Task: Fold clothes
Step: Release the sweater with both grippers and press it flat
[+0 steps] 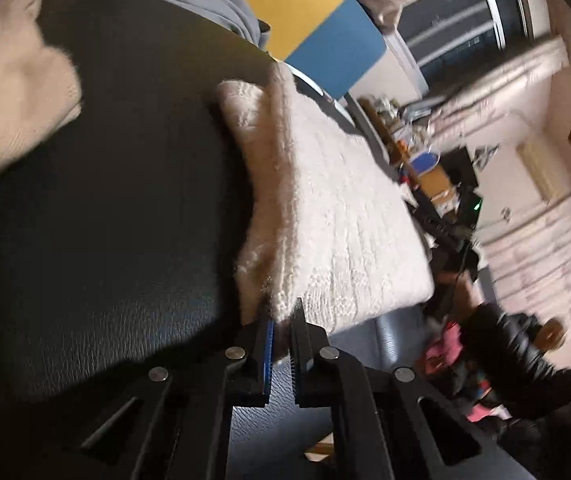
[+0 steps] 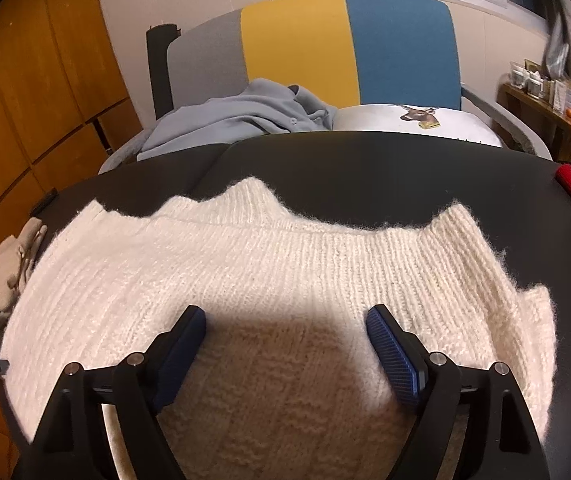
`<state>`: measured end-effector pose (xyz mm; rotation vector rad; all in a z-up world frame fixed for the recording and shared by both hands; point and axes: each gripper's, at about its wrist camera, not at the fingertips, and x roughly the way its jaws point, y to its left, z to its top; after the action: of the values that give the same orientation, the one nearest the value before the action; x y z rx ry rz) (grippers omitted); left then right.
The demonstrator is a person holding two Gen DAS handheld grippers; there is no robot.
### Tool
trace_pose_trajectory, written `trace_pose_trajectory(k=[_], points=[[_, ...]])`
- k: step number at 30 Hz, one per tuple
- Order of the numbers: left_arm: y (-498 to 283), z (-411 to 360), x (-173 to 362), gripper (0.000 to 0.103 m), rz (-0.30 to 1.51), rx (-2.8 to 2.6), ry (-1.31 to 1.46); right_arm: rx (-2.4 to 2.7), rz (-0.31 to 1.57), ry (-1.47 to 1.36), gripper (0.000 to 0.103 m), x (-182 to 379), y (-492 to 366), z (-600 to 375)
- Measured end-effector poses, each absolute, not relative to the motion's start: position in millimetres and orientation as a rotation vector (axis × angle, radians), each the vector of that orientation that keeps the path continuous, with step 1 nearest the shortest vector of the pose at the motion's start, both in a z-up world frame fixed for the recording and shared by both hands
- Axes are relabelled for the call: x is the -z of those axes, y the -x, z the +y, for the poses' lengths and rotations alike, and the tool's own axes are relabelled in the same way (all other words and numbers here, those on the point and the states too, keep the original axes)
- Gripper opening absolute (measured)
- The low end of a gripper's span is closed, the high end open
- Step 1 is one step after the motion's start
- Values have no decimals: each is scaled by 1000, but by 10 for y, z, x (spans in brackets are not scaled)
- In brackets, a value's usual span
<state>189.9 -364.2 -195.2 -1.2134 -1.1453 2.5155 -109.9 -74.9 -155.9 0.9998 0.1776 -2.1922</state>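
Tongs first: my left gripper [image 1: 281,328] at bottom centre is pinched onto the near corner of the cream knit sweater [image 1: 337,216], my right gripper [image 2: 285,320] hangs wide over its middle. Sweater lies flat on the black table [image 2: 365,168] mid-frame. Further up, grey shirt [image 2: 245,120], then the yellow-blue chair [image 2: 345,48].

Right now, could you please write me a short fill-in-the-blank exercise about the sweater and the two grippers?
1. The left gripper is shut on the ____ of the cream knit sweater.
2. The right gripper hovers over the sweater with its jaws ____.
3. The sweater lies on a ____ padded surface.
4. Behind it, a grey-blue garment rests on the ____.

Missing words: edge; open; black; chair
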Motion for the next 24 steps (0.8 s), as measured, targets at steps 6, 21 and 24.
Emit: trace_pose_trajectory(k=[6,21,24], points=[[-1989,-3658,1442,20,-1085,-2739,1082,2184,160,-991,87,1550,1081,-731],[-453,-1964,1305,32,-424,-2537,1230,1725,-508,-1044,103,1336,728,1334],[-237,-1739,1359,33,-389,-2494,1260,1653,-620,-1063,103,1489,736,1553]])
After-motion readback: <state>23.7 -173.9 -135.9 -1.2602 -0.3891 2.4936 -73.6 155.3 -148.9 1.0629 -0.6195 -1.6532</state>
